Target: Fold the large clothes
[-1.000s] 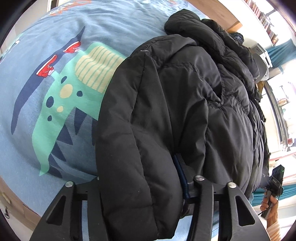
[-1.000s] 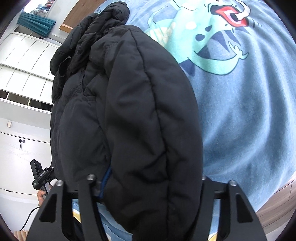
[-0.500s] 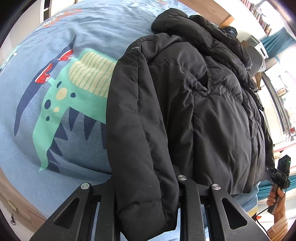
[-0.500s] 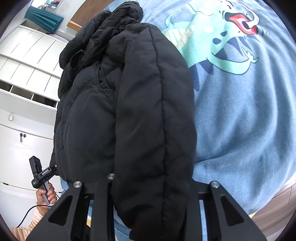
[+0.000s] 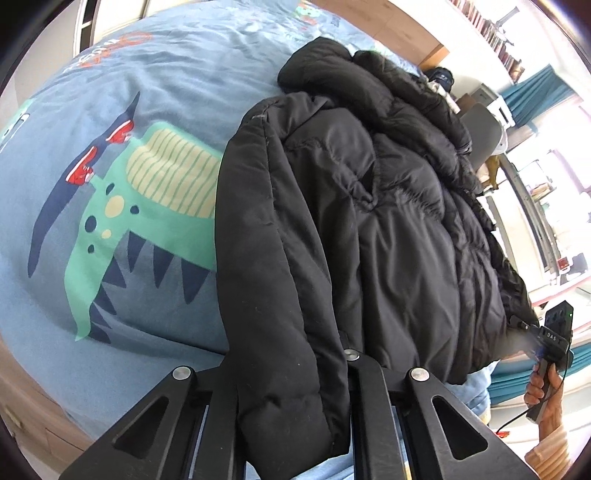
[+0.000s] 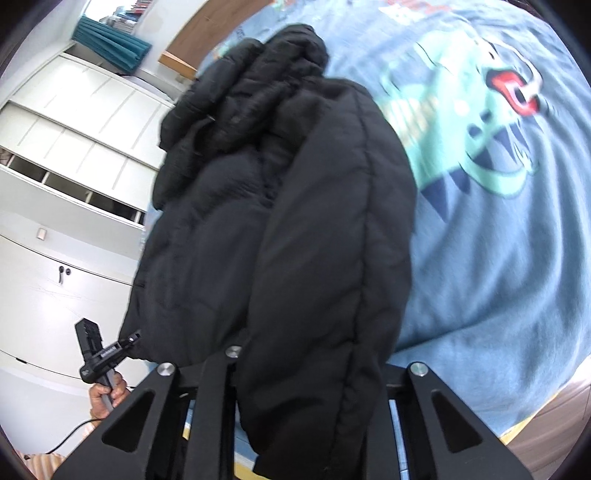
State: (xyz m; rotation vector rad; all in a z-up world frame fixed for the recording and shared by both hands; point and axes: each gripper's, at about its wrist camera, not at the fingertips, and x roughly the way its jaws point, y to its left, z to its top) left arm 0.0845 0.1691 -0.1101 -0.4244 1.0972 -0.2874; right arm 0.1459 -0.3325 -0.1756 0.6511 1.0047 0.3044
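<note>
A black puffer jacket lies on a blue bed cover with a green dinosaur print. My left gripper is shut on the jacket's padded sleeve, which runs between the jaws along the jacket's left side. In the right wrist view the jacket fills the middle, and my right gripper is shut on the other sleeve, lying over the jacket's right side. The hood end points away from both cameras. Each gripper also shows at the edge of the other's view.
The bed's wooden edge shows at the lower left. White cabinets stand beside the bed in the right wrist view. A headboard, a shelf and teal curtains are beyond the jacket.
Both grippers' jaws have closed in on the sleeves. Both cameras have pulled back a little from the jacket, and more of the bed cover shows.
</note>
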